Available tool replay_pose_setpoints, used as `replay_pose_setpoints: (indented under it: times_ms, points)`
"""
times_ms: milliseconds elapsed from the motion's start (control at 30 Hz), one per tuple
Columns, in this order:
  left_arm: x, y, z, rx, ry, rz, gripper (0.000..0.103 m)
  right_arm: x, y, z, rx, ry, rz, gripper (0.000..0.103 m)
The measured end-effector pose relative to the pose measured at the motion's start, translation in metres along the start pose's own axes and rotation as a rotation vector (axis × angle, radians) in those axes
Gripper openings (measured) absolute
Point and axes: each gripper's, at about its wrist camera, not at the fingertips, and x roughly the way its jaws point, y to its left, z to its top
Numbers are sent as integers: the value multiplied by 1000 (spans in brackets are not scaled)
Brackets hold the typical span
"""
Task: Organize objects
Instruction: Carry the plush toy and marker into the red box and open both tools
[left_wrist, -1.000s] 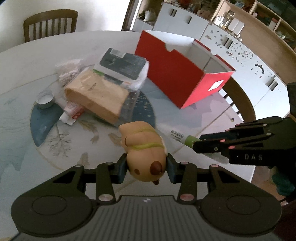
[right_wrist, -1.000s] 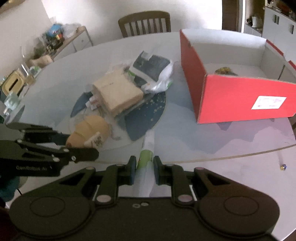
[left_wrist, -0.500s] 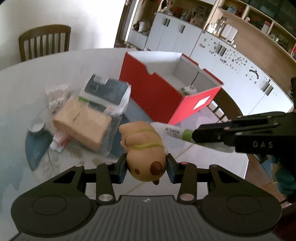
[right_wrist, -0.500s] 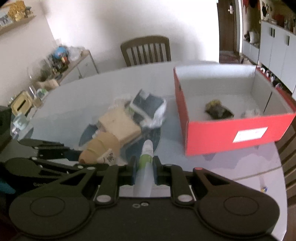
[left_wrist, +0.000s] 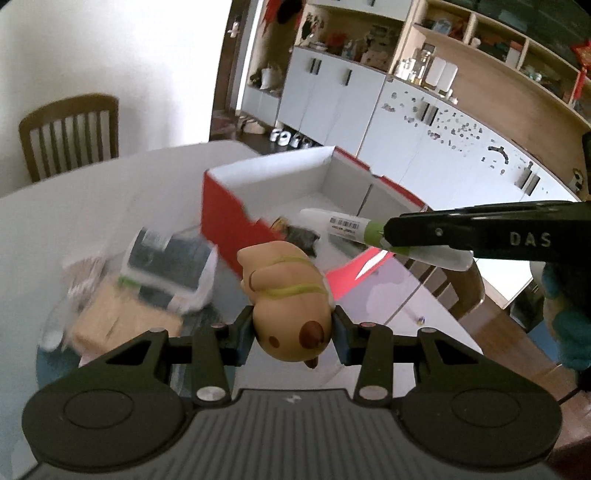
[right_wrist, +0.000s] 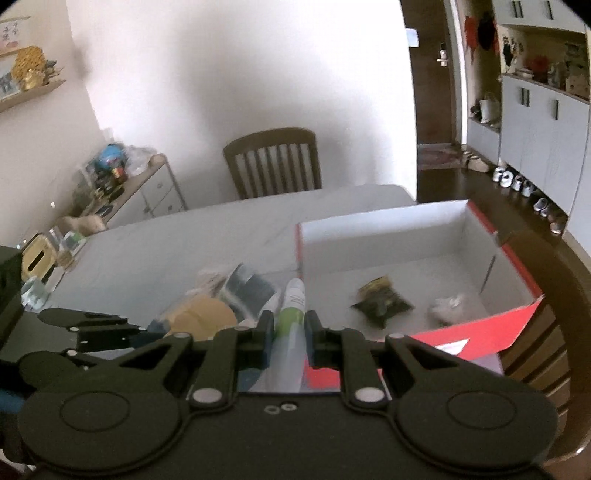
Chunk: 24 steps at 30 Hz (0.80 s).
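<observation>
My left gripper is shut on a tan toy animal with a green strap and holds it in the air near the red box. My right gripper is shut on a white tube with a green band, also lifted; the tube also shows in the left wrist view, pointing over the box. The red box is open, white inside, with a dark packet and a small white wad on its floor. The left gripper and toy show at the left of the right wrist view.
On the round table left of the box lie a tan cardboard parcel and a dark packet in clear plastic. A wooden chair stands beyond the table. White cabinets line the far wall.
Both grippers have risen from the table with their objects and moved toward the red box. The box interior is now seen from above.
</observation>
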Motion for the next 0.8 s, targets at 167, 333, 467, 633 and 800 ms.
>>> replay_pose_setpoints:
  times_ms: [167,333,467,633,800]
  points:
    - [20,-15,23,41,3,8,42,4,-29,13,-2,-14,-32,17]
    - [46,-30,42,76,17,24,42,15,-54,20,-5,-6,-66,17]
    - [71,-37,57,81,40,36,42,27,-72,23,-7,7,-90,17]
    - [103,-46,70,106,67,72,42,46,-90,24,-23,29,-103,17]
    - [135,-44,84,77,111,95,42,65,-106,25,-23,66,-101,16]
